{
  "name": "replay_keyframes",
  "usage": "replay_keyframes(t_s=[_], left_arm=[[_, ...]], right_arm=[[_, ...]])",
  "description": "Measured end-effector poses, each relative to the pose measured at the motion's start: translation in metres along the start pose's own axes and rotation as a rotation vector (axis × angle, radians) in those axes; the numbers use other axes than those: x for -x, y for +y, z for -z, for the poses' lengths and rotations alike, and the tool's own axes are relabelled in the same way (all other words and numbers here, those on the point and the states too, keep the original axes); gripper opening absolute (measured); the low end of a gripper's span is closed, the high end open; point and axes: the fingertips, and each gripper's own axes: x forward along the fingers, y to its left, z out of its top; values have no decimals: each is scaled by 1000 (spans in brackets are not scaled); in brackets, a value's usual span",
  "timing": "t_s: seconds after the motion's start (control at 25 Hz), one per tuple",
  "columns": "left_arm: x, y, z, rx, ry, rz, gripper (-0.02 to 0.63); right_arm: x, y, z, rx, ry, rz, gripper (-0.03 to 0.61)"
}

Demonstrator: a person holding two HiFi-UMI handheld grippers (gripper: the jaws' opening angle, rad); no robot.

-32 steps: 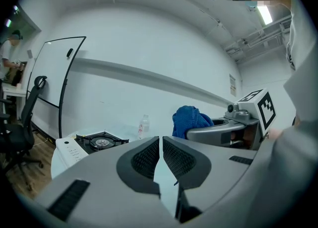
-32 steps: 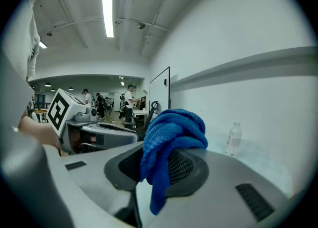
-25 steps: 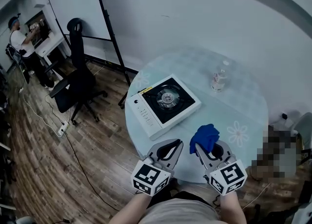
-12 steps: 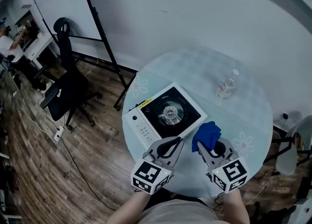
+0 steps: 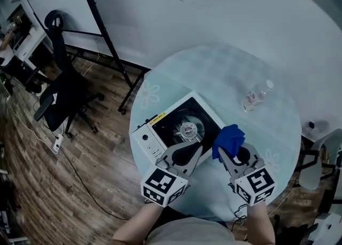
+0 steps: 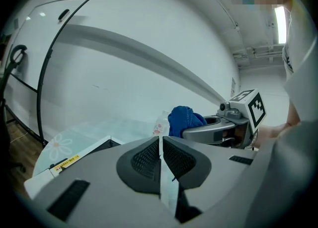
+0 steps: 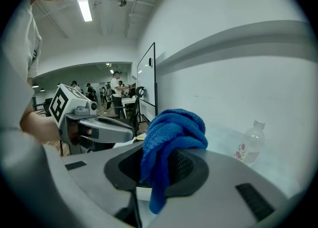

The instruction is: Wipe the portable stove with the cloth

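While right tongs (image 7: 156,171) clamp blue cloth (image 7: 173,128), left tongs (image 6: 160,156) closed, empty, near stove (image 5: 147,140).

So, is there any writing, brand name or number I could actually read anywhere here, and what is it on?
Nothing here is legible.
Yellow label on the portable stove edge: print too small to read.
White control panel of the stove: markings too small to read.
Bottle label: blurred pattern, unreadable.
Marker cubes: black-and-white squares only, no letters.
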Motion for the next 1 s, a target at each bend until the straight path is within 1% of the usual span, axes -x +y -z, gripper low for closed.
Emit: replay_keyframes(t_s=[0.24,0.4,0.52,0.8,1.0], left_arm=[[-25,28,-2,5,36,4,38],[-40,44,-5,51,21,-1,38],[-49,53,-3,70,29,-12,38],[-65,67,4,102,44,-28,38],[-70,68,7,154,53,-23,38]], right_arm=[[-28,-27,-10,42,41,18,100],[-44,-45,-14,92,71,33,101],[-55,-58,-12,116,101,38,100],[-82,-74,-6,133,156,18,100],[-99,-85,-1,218,195,-20,101]])
